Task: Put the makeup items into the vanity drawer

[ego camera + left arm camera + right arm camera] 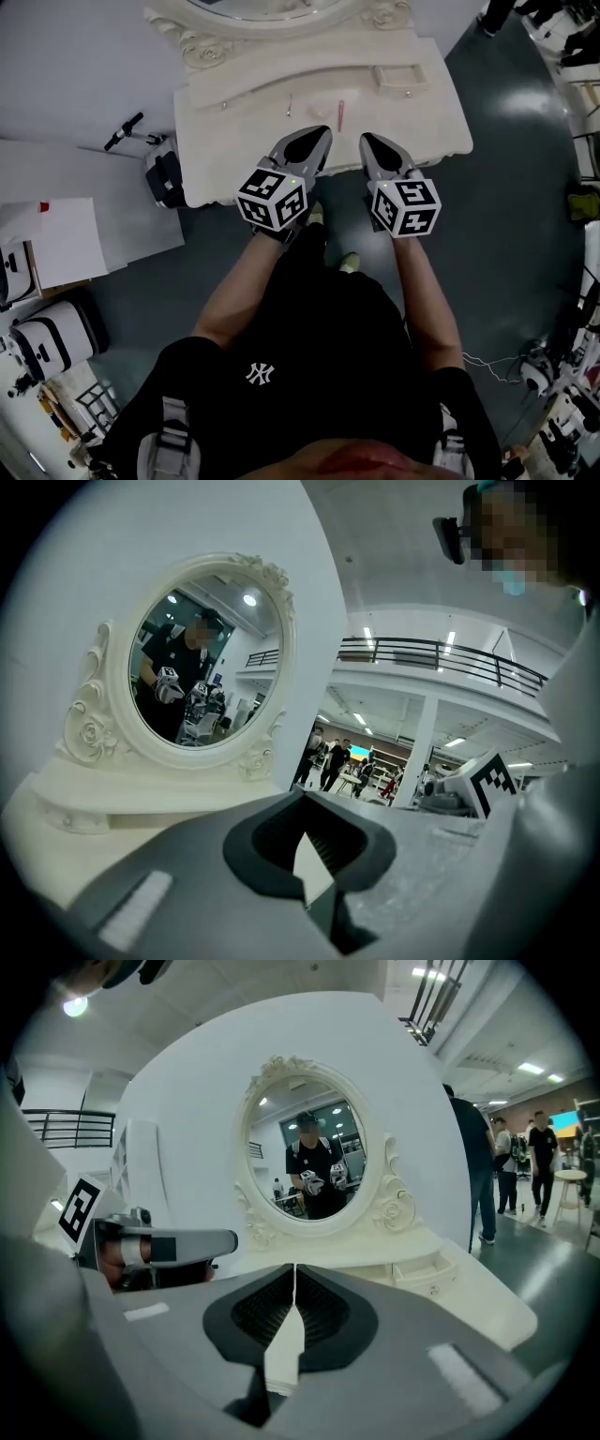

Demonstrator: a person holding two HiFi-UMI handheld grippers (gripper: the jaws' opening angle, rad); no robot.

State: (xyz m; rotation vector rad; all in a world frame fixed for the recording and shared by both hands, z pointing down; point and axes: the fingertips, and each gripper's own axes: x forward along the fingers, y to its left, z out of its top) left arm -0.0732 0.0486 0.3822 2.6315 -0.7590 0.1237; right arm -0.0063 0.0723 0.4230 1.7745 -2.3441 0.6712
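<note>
— Between the jaws of the left gripper [317, 134] and the right gripper [371, 141], anything?
— Nothing. Both pairs are closed tip to tip and empty, over the near edge of the vanity top [234, 141].
— So what does the pickup call for?
— I'd part one pair first. Then come down with a pad on either side of the pink stick [340, 114], across its length. It's thin and may roll.
— Where is it?
— Just ahead of the tips, between the two grippers. A slim grey stick [289, 105] lies ahead of the left jaws. The small drawer [391, 75] sits farther out, beyond the right jaws.
</note>
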